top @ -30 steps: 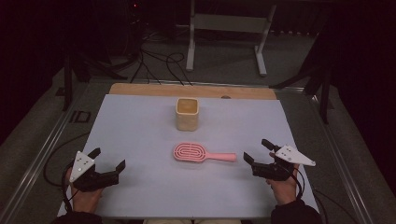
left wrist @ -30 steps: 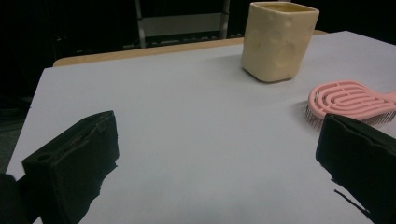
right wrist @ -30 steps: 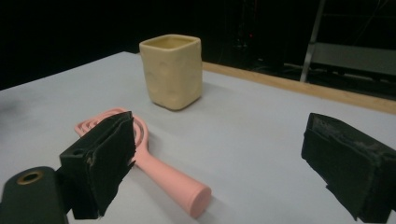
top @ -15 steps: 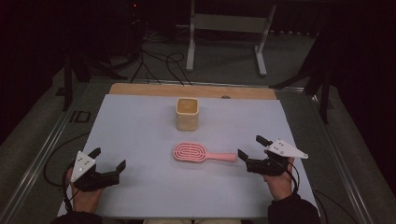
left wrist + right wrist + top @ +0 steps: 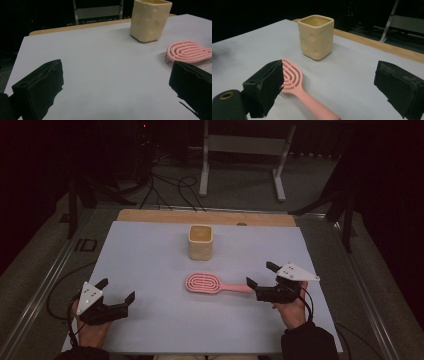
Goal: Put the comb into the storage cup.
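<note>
Two grippers are held over the table (image 5: 150, 255), and between the earlier pictures and this one only the right one is seen to have moved. At the left, the left gripper (image 5: 116, 292) is kept where it was, near the front edge, jaws wide apart and nothing between them; in the left gripper view the brush (image 5: 187, 51) is seen well off to the right, past the far jaw. In the middle, the brush (image 5: 212, 284) lies flat on the table, head to the left and handle to the right, with the cup (image 5: 200, 241) standing upright behind it, apart from it. At the right, the right gripper (image 5: 261, 275) has been brought in toward the handle end, jaws spread and empty. A grasp of the handle is judged to be in preparation. In the right gripper view the handle (image 5: 317, 106) runs between the jaws, nearer the left one, not yet touched.
</note>
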### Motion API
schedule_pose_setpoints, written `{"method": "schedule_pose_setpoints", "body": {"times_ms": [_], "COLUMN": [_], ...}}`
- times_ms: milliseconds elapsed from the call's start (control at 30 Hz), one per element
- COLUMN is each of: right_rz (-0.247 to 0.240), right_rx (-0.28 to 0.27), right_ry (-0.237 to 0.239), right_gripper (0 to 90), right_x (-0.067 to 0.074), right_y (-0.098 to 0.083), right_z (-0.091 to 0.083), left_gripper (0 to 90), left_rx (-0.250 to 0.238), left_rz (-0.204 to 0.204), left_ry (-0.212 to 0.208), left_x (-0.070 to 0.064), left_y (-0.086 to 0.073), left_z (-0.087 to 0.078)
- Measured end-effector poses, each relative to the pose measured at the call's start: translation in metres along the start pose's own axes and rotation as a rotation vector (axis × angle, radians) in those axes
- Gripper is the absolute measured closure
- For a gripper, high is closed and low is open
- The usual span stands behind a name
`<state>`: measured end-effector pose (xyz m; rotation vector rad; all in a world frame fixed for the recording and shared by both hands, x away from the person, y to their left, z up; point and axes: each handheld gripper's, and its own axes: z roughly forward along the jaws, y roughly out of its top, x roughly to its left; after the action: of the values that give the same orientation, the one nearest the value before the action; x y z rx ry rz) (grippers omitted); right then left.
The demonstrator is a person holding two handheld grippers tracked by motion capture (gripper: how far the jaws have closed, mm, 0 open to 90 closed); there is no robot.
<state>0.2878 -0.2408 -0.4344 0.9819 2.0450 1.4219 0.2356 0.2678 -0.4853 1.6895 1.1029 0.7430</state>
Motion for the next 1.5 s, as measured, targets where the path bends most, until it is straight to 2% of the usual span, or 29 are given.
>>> {"method": "schedule_pose_setpoints", "body": {"times_ms": [467, 633, 867, 1100, 1333, 1500], "right_rz": [-0.037, -0.045, -0.064, -0.117, -0.121, -0.154], "right_rx": [0.034, 0.075, 0.161, 0.218, 0.265, 0.332], "right_ry": [0.0, 0.003, 0.041, 0.057, 0.08, 0.095], "right_gripper": [7.6, 7.6, 7.6, 7.6, 7.6, 7.6], "right_x": [0.003, 0.006, 0.012, 0.017, 0.017, 0.018], "right_y": [0.016, 0.021, 0.025, 0.029, 0.032, 0.032], "right_z": [0.008, 0.014, 0.028, 0.041, 0.052, 0.063], "left_gripper": [0.1, 0.1, 0.1, 0.1, 0.1, 0.1], "left_rx": [-0.001, -0.001, -0.001, 0.001, 0.003, 0.006], "left_rz": [-0.001, 0.0, 0.0, 0.002, 0.002, 0.003], "left_ry": [0.002, 0.002, 0.001, 0.0, -0.002, -0.005], "left_x": [-0.001, -0.001, 0.0, -0.001, -0.001, -0.001], "left_y": [0.0, 0.0, 0.0, 0.0, 0.0, 0.0], "left_z": [0.0, 0.0, 0.0, 0.0, 0.001, 0.001]}}
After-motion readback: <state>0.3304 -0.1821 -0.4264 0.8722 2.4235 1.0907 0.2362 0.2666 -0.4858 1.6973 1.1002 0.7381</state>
